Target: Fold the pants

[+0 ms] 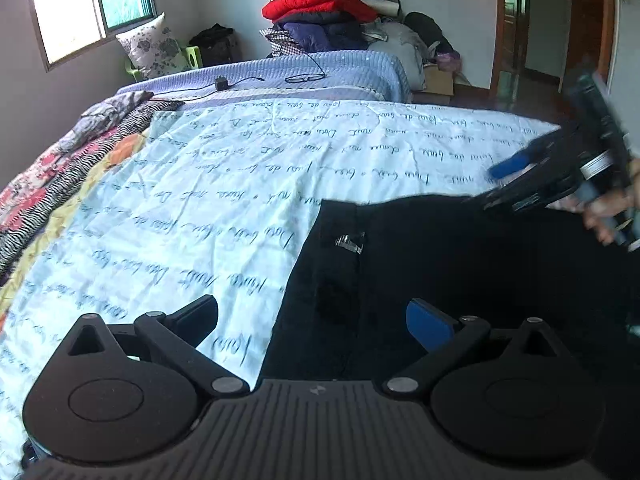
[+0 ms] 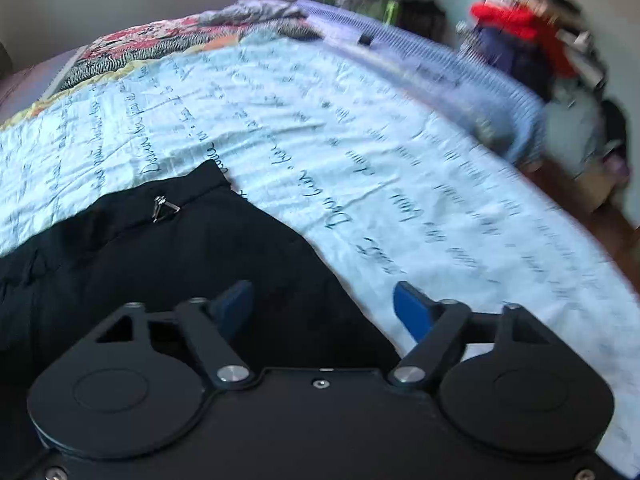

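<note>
A pale blue quilt printed with lines of dark handwriting covers the bed. Along its far edge lies a ribbed lavender blanket, with a small black charger and a looped cable on it. A patterned patchwork cover runs down one side. A floral pillow leans under the window. Beyond the bed, a heap of clothes rises, a red jacket near its top.
</note>
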{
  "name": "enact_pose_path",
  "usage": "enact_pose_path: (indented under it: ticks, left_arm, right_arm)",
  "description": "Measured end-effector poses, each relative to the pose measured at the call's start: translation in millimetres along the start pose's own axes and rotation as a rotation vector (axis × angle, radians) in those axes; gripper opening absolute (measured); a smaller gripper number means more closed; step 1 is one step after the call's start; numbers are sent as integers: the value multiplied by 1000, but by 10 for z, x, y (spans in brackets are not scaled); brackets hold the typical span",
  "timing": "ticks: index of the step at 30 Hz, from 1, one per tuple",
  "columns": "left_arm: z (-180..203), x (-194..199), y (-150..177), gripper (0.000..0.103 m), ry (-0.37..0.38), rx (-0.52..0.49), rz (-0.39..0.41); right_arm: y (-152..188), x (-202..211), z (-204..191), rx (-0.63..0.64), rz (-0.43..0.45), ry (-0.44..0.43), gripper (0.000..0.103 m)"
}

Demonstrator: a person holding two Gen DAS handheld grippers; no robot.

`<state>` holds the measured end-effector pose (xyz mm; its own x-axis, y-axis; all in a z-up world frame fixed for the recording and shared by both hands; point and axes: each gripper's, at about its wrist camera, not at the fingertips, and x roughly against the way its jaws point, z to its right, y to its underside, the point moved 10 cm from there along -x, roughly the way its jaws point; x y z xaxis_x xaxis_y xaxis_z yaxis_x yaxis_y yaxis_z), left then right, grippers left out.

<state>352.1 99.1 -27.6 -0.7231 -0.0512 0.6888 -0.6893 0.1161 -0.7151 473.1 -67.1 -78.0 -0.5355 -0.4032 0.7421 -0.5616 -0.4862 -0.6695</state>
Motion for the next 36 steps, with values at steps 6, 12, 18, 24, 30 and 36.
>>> enact_pose_path:
  ticks: [6, 12, 18, 24, 30, 36]
  left_arm:
    - [46, -380, -269, 102, 11, 111, -12]
    - [203, -858, -449, 99, 147, 269, -128]
    - [320, -1148, -646, 100, 255, 433, -174]
    - [441, -1461, -467, 57, 385, 619, -362]
    - [319, -1221, -332, 18, 327, 646, -300]
    - [254, -678, -351, 10, 238, 515, -121]
  right_arm:
    - [61, -441, -105, 24, -88, -79, 59]
    - [82, -21, -326, 129, 33, -13, 10]
    - [226, 475, -912, 421, 156, 156, 10]
    - [300, 645, -1239, 600, 226, 270, 9]
    - [385, 696, -1123, 612, 202, 307, 33]
    - [707, 951, -510, 503, 101, 313, 61]
